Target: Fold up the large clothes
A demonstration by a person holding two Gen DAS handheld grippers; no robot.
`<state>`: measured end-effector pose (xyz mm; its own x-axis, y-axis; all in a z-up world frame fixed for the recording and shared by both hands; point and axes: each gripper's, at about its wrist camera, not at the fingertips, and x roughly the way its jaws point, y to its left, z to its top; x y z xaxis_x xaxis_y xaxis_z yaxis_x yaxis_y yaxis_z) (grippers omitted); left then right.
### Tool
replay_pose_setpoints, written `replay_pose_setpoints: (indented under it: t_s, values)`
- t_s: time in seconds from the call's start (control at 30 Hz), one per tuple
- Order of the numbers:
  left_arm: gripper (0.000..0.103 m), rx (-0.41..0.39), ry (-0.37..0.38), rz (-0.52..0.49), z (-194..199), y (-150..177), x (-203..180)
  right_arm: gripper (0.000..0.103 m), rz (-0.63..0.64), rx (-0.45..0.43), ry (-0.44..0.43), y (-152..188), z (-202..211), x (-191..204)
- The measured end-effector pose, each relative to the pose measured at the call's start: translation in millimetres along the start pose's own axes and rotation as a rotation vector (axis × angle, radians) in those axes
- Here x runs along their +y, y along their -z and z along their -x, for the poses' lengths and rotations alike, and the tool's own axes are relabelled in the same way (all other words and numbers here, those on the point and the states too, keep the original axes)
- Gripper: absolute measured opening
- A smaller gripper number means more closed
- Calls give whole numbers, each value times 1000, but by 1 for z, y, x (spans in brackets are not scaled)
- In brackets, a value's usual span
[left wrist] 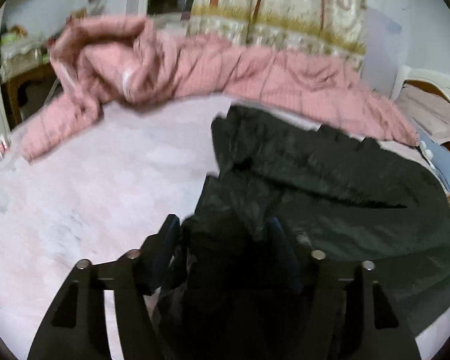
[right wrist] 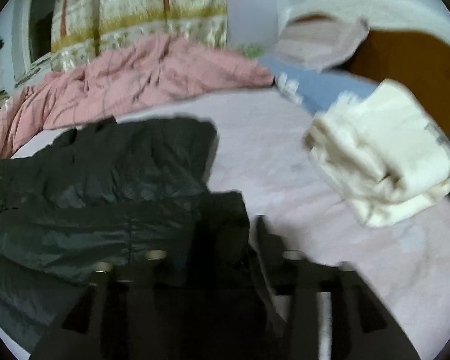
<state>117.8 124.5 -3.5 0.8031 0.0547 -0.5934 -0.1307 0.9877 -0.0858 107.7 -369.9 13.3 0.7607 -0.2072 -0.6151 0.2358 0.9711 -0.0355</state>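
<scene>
Dark jacket spread on the bed, both grippers at its near edge

The bed (left wrist: pixel 90 204) carries a dark jacket (left wrist: pixel 330 180), puffy, soft and probably slippery; best taken at the hem or a seam. A pink blanket (left wrist: pixel 195 69) and folded white garment (right wrist: pixel 384 156) lie apart. No containers show. The left gripper (left wrist: pixel 222 228) and right gripper (right wrist: pixel 231 228) stand part-open with jacket cloth between; grip unclear

Black gripper (left wrist: pixel 223 231), silver screws

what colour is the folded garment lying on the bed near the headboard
Cream white; the folded garment shows best in the right wrist view.
</scene>
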Motion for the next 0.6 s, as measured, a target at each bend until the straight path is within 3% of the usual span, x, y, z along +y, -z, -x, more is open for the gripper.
replay_pose_setpoints:
  t_s: [0.07,0.17,0.23,0.37,0.53,0.6]
  values:
    - [80,-61,3,-37,20,1,-9,64,29,-54,-53,2,20,1]
    - [84,-105,22,-73,45,9,-23,67,2,-56,-155,10,39,3]
    - [91,-99,88,-94,56,18,-35,82,-16,-43,-212,11,44,8]
    - [93,3,221,-162,49,30,-62,87,23,34,-324,18,40,32]
    - [100,175,148,-201,8,45,-80,91,146,158,-259,39,17,67]
    - [102,205,139,-202,0,45,-81,92,160,184,-243,42,8,73]
